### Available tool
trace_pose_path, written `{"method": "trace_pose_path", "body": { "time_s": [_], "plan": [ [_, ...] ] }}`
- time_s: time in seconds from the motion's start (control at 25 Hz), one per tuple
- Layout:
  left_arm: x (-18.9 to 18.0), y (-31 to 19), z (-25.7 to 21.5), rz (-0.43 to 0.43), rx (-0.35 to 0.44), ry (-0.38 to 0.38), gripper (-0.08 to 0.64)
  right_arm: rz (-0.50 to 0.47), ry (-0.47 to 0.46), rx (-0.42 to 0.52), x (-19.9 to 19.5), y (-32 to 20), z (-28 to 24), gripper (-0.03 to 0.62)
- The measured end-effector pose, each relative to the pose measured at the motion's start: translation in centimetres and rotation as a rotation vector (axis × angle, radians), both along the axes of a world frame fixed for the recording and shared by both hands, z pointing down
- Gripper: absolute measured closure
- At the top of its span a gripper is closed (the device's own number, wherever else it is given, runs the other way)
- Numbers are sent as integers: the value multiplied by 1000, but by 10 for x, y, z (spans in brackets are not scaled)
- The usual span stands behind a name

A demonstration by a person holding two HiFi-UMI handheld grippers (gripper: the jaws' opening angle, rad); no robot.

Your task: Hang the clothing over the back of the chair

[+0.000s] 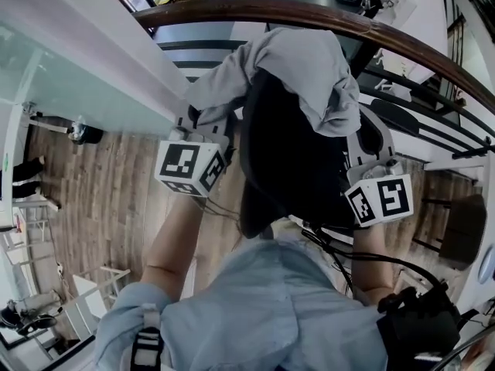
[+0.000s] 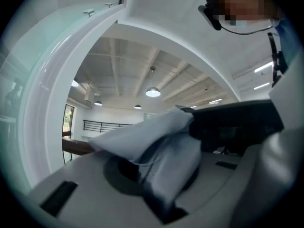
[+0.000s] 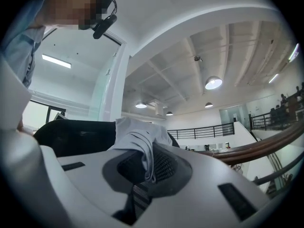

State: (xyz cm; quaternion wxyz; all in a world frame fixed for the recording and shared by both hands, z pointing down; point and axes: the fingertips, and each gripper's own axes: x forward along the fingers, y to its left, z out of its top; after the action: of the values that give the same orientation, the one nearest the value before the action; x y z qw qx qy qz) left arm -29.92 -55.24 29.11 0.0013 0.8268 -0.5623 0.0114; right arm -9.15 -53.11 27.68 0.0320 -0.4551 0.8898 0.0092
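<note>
A grey garment [image 1: 298, 64] lies draped over the top of a black chair back [image 1: 290, 161] in the head view. Both grippers flank the chair, and cloth and chair hide their jaws there. The left marker cube [image 1: 189, 167] sits at the chair's left side and the right marker cube [image 1: 380, 199] at its right. In the left gripper view my left gripper [image 2: 159, 182] is shut on a thick fold of the grey garment [image 2: 156, 146], with the chair back [image 2: 237, 127] just beyond. My right gripper [image 3: 141, 177] is shut on a thin hem of the garment [image 3: 137, 144], beside the chair back [image 3: 76, 134].
A curved wooden handrail [image 1: 325, 15] runs just behind the chair, with black railing bars [image 1: 433, 122] on the right. A white ledge with a glass panel [image 1: 77, 60] slants across the left. Wooden floor [image 1: 100, 199] lies far below. My light blue shirt [image 1: 255, 308] fills the bottom.
</note>
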Motion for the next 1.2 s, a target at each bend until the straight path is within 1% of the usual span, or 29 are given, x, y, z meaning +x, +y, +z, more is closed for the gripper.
{"method": "trace_pose_path", "body": {
  "time_s": [0.12,0.24,0.28,0.32,0.4,0.48,0.52,0.56,0.72,0.76,0.88,0.92,1.08,1.2],
  "plan": [
    [7,14,24,26,-33,24,494,12,7,-1,-7,10,15,566],
    [2,22,40,29,-83,74,491,29,43,-3,-12,15,27,566],
    [0,24,45,35,-105,90,477,34,60,-3,-12,17,31,566],
    [-2,27,51,43,-126,97,455,37,75,-3,-13,19,34,566],
    [-4,32,61,61,-162,87,403,39,93,0,-14,24,39,566],
    [-5,39,68,89,-190,81,308,40,104,0,-14,28,42,566],
    [-5,42,69,102,-200,79,280,40,109,1,-14,30,42,566],
    [-5,46,71,109,-205,71,272,38,115,2,-15,31,41,566],
    [-4,62,77,102,-207,19,270,37,128,-6,-19,36,44,559],
    [-3,65,78,101,-206,13,270,39,131,-11,-19,37,46,545],
    [2,78,78,98,-193,-4,270,39,156,-35,-18,40,56,464],
    [3,82,75,92,-185,-6,270,37,163,-46,-18,42,60,450],
    [0,99,55,61,-140,18,270,30,179,-95,-18,50,74,410],
    [-2,109,36,43,-95,49,270,30,167,-133,-18,57,84,400]
  ]
}}
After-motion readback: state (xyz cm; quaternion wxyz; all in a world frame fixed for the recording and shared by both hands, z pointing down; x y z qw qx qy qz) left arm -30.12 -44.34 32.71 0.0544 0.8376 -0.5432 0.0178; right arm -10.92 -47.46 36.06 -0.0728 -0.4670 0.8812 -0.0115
